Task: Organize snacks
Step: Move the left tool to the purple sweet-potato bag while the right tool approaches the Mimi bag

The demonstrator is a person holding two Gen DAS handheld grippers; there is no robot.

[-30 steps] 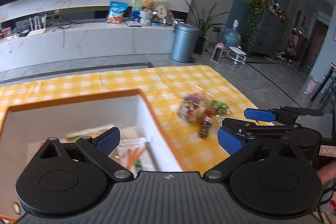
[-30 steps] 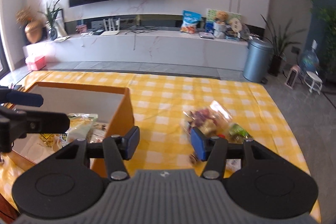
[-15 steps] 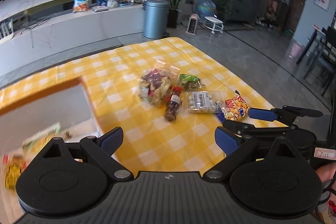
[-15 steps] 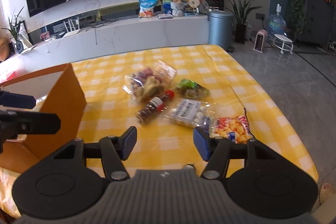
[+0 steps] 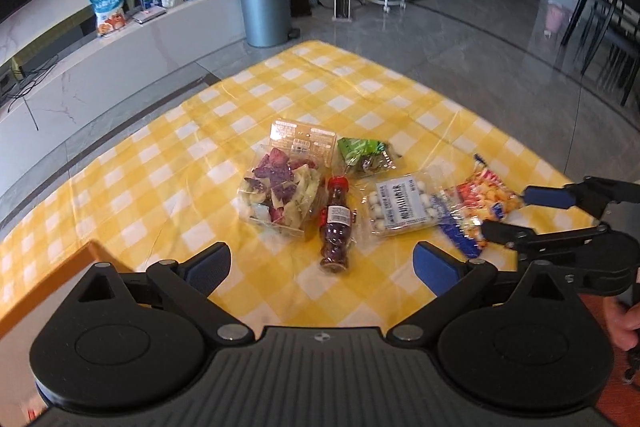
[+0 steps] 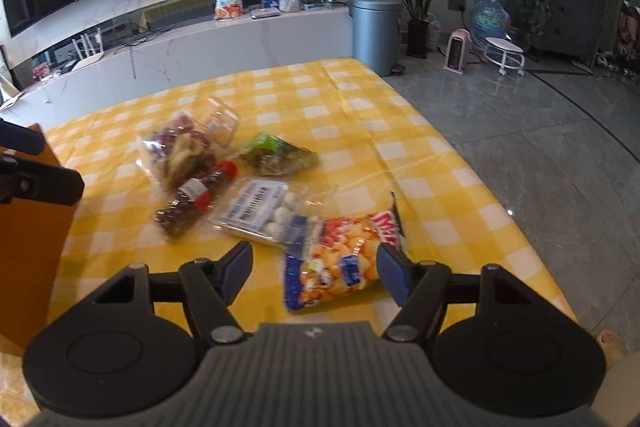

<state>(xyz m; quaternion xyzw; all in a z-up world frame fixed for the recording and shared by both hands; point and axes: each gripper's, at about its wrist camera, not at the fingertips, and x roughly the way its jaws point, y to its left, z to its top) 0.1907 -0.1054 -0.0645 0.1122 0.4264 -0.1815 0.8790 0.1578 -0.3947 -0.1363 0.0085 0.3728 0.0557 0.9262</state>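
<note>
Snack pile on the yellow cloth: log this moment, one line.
phase: reaching | left gripper: open, empty, facing bottle | right gripper: jaws opening, not gripping, nearing orange snack bag | five snacks loose on the cloth

Left black two-finger tool: blue rubber pads, silver pivot screws, two round black discs, ribbed grey housing with small roundel mark. Right black two-finger tool: identical build, same blue pads.

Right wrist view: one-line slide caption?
Right gripper, jaws opening, nears orange snack bag on checked tablecloth.
</note>
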